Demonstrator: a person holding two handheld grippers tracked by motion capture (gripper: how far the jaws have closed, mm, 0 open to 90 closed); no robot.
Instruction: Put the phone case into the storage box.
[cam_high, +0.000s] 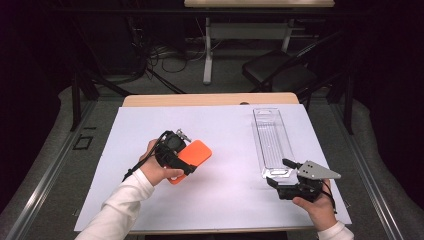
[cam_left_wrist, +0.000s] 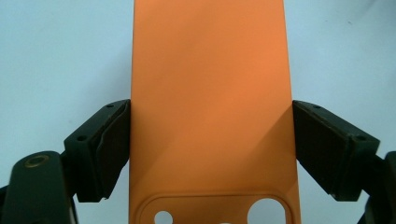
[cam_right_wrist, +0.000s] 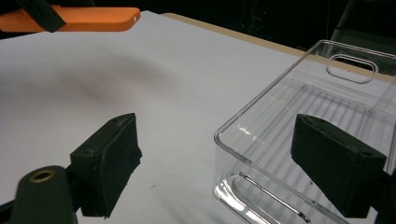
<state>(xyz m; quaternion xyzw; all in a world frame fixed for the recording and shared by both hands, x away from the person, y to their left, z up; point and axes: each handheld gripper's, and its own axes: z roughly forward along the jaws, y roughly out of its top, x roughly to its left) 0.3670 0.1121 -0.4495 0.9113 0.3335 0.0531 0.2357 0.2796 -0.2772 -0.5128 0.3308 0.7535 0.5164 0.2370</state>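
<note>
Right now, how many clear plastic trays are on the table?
1. The long clear plastic tray lies on the white sheet at the table's right side, its near end between the open jaws of the right gripper. None seems hidden.

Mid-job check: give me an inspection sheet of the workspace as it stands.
Surface: white sheet over a wooden table.
Job's things: orange phone case in the left tongs, lifted off the sheet; clear plastic tray lying on the sheet's right side.
Clutter: nothing seen.
Grippers: left tongs closed on the case's long edges; right tongs open, astride the tray's near corner, pads not touching it.
Cables: black lead trailing from the left tongs; floor wires beyond the table.
Surroundings: dark room, folding chair, second table.
</note>
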